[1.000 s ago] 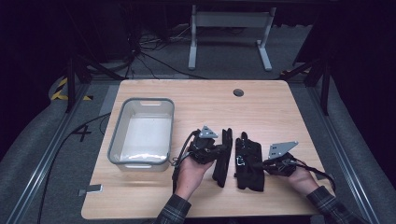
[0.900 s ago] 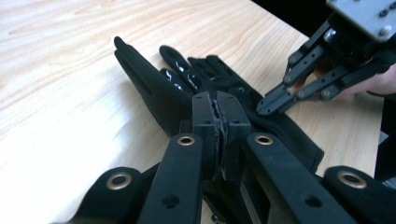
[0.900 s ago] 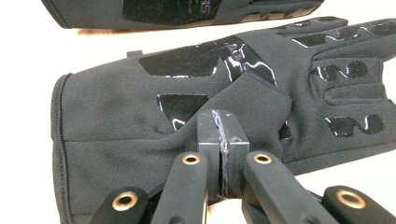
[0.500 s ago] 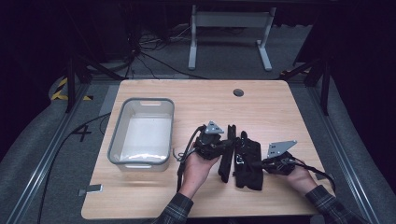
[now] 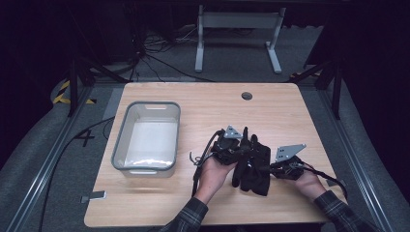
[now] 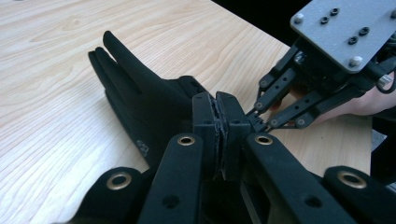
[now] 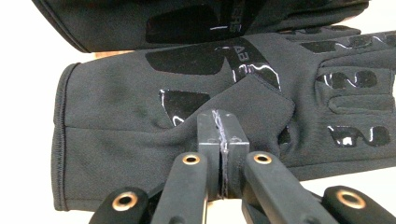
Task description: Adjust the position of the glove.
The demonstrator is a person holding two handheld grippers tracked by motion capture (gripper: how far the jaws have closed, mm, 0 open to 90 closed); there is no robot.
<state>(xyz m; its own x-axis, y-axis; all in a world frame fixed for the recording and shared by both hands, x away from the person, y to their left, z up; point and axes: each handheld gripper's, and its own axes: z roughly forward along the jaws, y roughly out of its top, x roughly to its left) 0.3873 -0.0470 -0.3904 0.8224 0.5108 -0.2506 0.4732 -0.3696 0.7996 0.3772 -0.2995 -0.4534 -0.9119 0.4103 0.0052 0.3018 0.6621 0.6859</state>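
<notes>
- Both pairs of fingers closed tight: left gripper [image 5: 238, 153] and right gripper [image 5: 263, 169] each pinching black gloves [image 5: 255, 166], lower right.
- Light wood table [image 5: 203, 104]; grey bin [image 5: 146, 137] at left; dark room, cables [image 5: 159, 60] on the floor behind.

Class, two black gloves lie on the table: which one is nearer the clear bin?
The glove by the left gripper; the other glove lies on its far side from the bin.
</notes>
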